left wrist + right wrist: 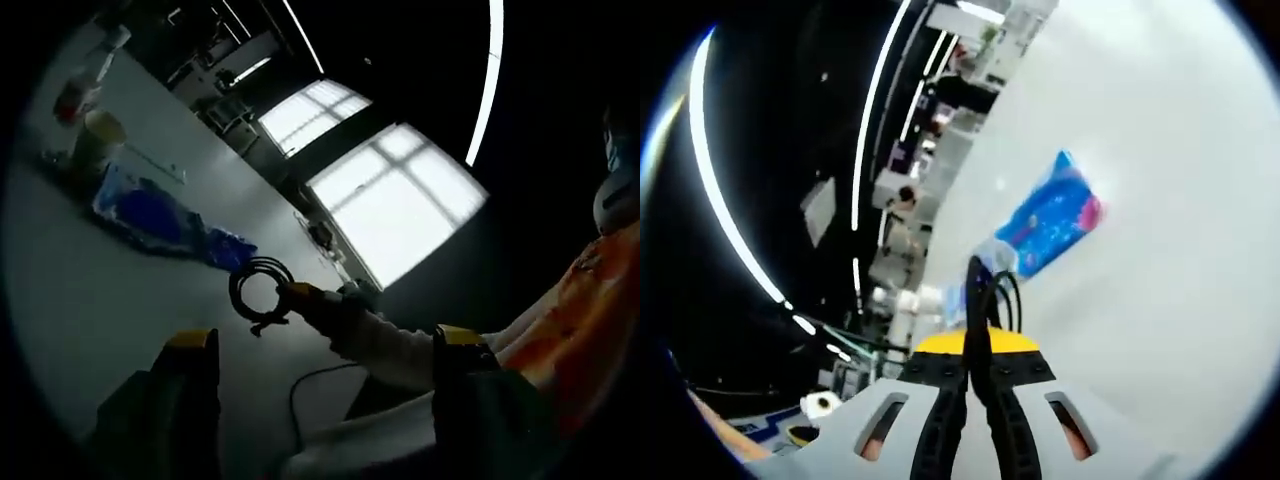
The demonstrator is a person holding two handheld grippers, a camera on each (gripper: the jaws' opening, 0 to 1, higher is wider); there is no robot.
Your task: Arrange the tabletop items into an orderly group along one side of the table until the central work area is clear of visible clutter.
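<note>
In the left gripper view, the left gripper (325, 355) rises from six o'clock with its jaws spread wide and nothing between them; it looks to be waiting its turn. Just past it, toward the centre, the right gripper (300, 293) comes in from four o'clock on a person's sleeve (395, 355) and carries a coiled black cable (258, 292) lifted clear of the tabletop (90, 300), most likely so the loop can travel without dragging. At ten o'clock a blue plastic packet (150, 215) lies flat, with a pale cup (97, 138) and other small items I cannot make out beyond it at eleven o'clock: that end reads as the gathering side. A loose dark cord (300, 385) curves over the tabletop at six o'clock. Between the jaws and the packet the tabletop is bare, so the carry path is open; its far edge runs from twelve toward three o'clock below the bright windows (395, 200).

In the right gripper view, the right gripper (978, 395) has its jaws pinched together on the coiled black cable (985, 290), whose loops stand up at six o'clock. The blue plastic packet (1050, 220) lies near centre, just beyond the coil. The tabletop (1160, 180) spreads bare from one to five o'clock; its edge runs along the packet's nine o'clock side, so setting down there wants care.
</note>
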